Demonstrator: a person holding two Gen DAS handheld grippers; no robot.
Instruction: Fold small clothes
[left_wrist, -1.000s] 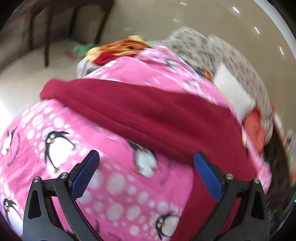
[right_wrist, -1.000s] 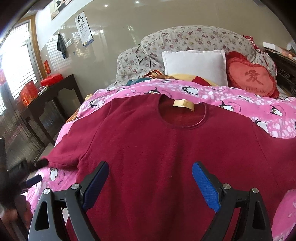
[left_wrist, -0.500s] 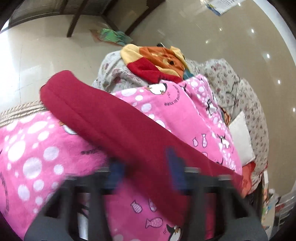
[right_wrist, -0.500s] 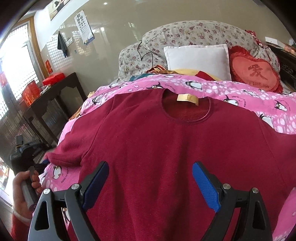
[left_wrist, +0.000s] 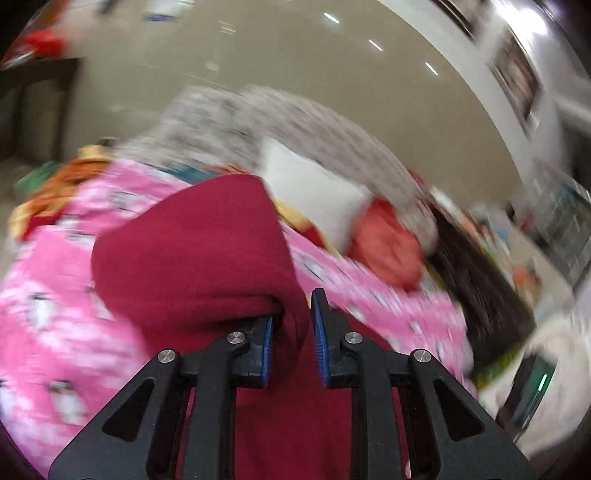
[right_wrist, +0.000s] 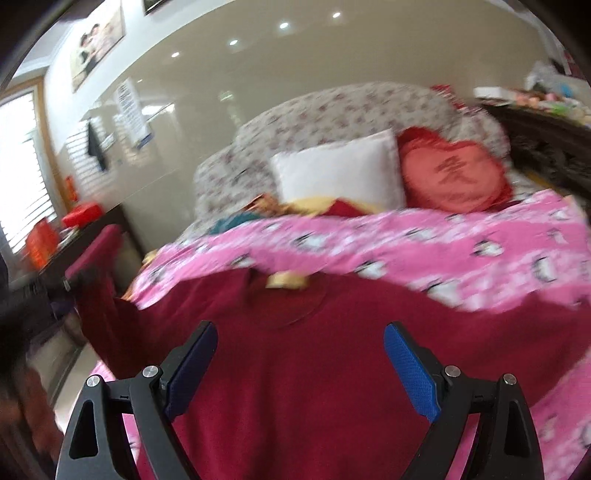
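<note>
Sleeve (left_wrist: 192, 251) now lifted in left claw (left_wrist: 291, 328)

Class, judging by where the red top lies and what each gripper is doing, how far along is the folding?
Done: the red top lies spread on the pink blanket. In hand: the left hand-held gripper has just closed on a sleeve and lifts it. Left: every fold; the right hand-held gripper is open.

Matt maroon fleece sweatshirt (right_wrist: 314, 369), soft pink printed blanket (right_wrist: 424, 243), glossy wall (right_wrist: 295, 74)
</note>
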